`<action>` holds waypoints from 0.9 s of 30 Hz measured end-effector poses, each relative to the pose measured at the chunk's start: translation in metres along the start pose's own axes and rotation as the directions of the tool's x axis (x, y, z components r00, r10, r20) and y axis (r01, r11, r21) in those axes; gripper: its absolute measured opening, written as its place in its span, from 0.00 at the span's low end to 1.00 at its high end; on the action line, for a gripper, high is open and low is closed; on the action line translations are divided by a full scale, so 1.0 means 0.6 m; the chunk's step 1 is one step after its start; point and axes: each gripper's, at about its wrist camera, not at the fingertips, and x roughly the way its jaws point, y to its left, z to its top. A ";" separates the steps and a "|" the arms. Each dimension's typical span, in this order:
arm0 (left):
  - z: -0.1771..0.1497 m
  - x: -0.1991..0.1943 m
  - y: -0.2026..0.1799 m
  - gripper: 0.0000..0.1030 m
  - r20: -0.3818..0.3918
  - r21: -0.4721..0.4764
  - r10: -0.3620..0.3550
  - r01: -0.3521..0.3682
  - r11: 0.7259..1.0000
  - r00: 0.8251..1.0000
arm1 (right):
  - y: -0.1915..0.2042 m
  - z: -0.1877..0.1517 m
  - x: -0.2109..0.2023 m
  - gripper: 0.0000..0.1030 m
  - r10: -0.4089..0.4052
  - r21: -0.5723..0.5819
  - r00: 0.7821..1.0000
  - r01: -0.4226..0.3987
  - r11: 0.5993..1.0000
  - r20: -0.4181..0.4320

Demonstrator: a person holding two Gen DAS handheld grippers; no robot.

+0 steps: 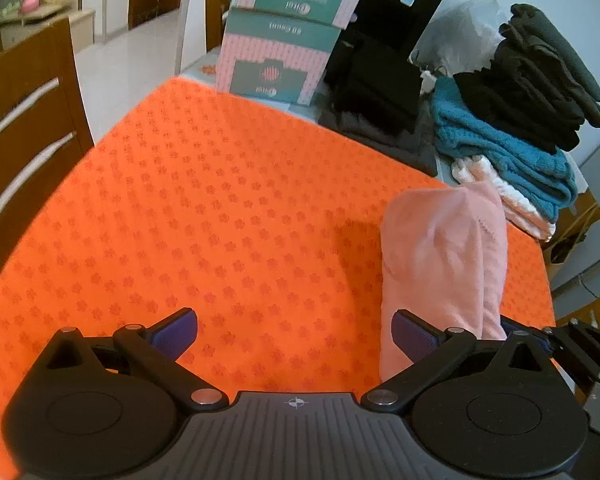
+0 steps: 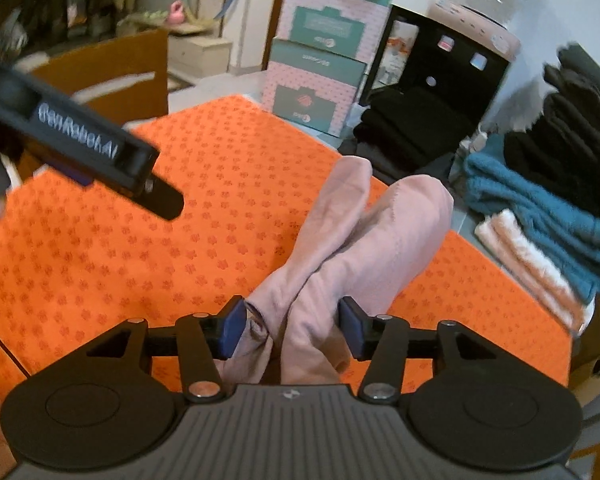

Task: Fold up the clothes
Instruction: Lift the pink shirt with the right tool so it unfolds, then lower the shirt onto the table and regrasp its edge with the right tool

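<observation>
Item: pink garment (image 2: 352,248), soft, light, limp; lies bunched between our right gripper (image 2: 292,326) jaws, which stand apart, pads not pressing. Left gripper (image 1: 296,332) open, empty, garment beside its right jaw. We would pinch at a hem.

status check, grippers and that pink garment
Left gripper open, empty. Right gripper open, pink garment loose between its jaws, folded on orange cloth. Nothing blocking.

both grippers tilt downward; left gripper (image 1: 296,332) gapes wide, right gripper (image 2: 292,326) has its jaws parted too.
</observation>
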 end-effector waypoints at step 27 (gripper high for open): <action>0.002 0.114 -0.059 0.55 -0.144 0.020 -0.094 0.098 0.995 0.985 | -0.074 -0.061 -0.033 0.71 -0.082 0.218 0.996 0.087 0.972 -0.031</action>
